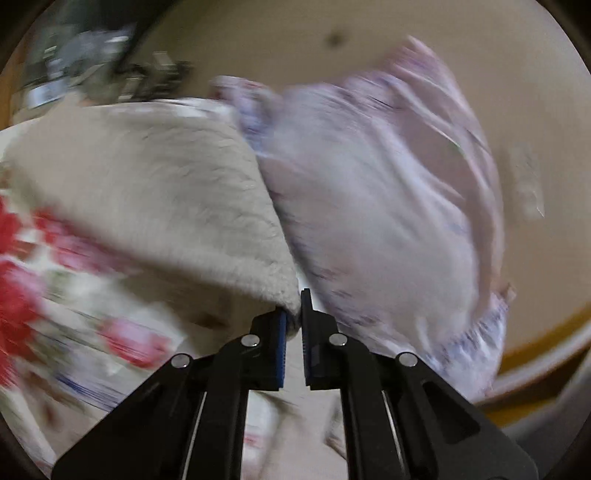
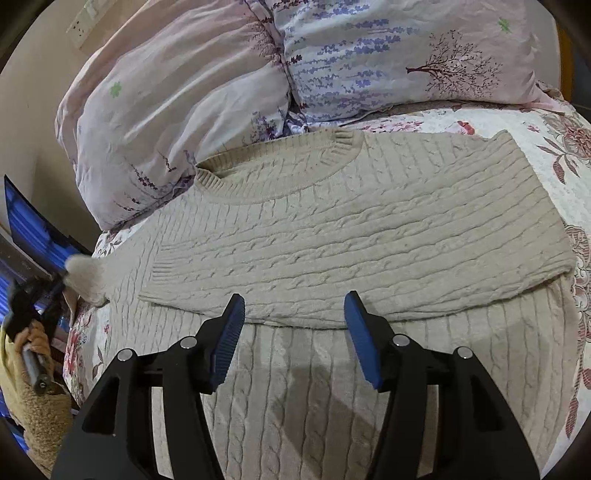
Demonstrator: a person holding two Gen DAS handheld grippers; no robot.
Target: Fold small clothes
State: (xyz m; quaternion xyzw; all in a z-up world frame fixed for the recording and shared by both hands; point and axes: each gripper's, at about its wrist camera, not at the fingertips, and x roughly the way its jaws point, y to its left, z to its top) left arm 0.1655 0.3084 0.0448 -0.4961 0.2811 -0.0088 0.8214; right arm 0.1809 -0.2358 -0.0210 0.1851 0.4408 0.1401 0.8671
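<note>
A beige cable-knit sweater (image 2: 332, 229) lies flat on the bed, neck toward the pillows, with one sleeve folded across its body. My right gripper (image 2: 293, 314) is open and empty, hovering just above the sweater's lower body. My left gripper (image 1: 293, 317) is shut on the cuff of the other sleeve (image 1: 166, 192) and lifts it; the left wrist view is motion-blurred. In the right wrist view the left gripper (image 2: 55, 288) shows at the far left edge holding that cuff (image 2: 83, 275).
Two pale pink floral pillows (image 2: 229, 81) lie against the head of the bed, right behind the sweater's neck. A floral quilt (image 2: 554, 155) covers the bed. A wall with a socket plate (image 2: 83, 26) is at the upper left. The bed's left edge drops off near the left gripper.
</note>
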